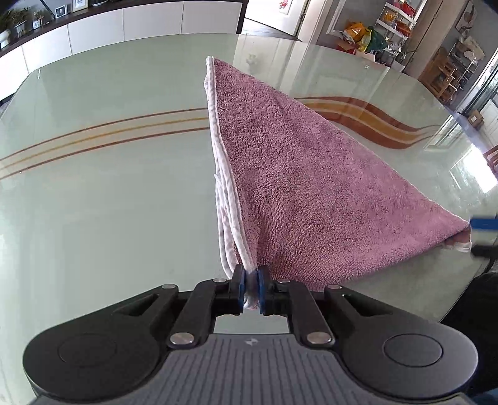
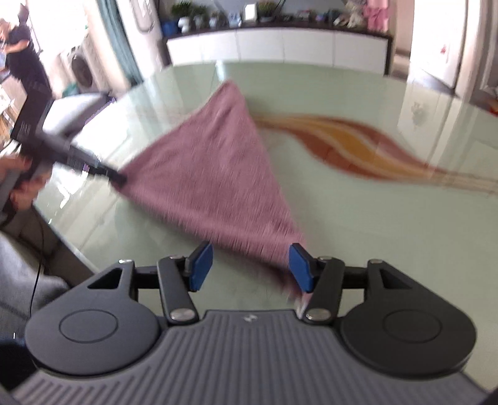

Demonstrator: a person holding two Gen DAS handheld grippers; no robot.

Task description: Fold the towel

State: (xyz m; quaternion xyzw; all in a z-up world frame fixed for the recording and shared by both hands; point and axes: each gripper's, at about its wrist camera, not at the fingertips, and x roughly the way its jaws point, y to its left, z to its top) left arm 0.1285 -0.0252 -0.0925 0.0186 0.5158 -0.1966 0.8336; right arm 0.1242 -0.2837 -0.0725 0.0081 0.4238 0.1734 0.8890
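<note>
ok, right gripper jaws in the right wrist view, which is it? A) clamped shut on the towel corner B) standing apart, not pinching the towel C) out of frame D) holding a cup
B: the right gripper has its blue pads wide apart, with the pink towel corner beside one pad, not pinched between them.

A pale green glass counter (image 1: 109, 187) is showing orange-brown stripes (image 1: 373, 118); white cabinets (image 2: 280, 46) are standing behind, carrying potted plants (image 2: 183, 12).
</note>
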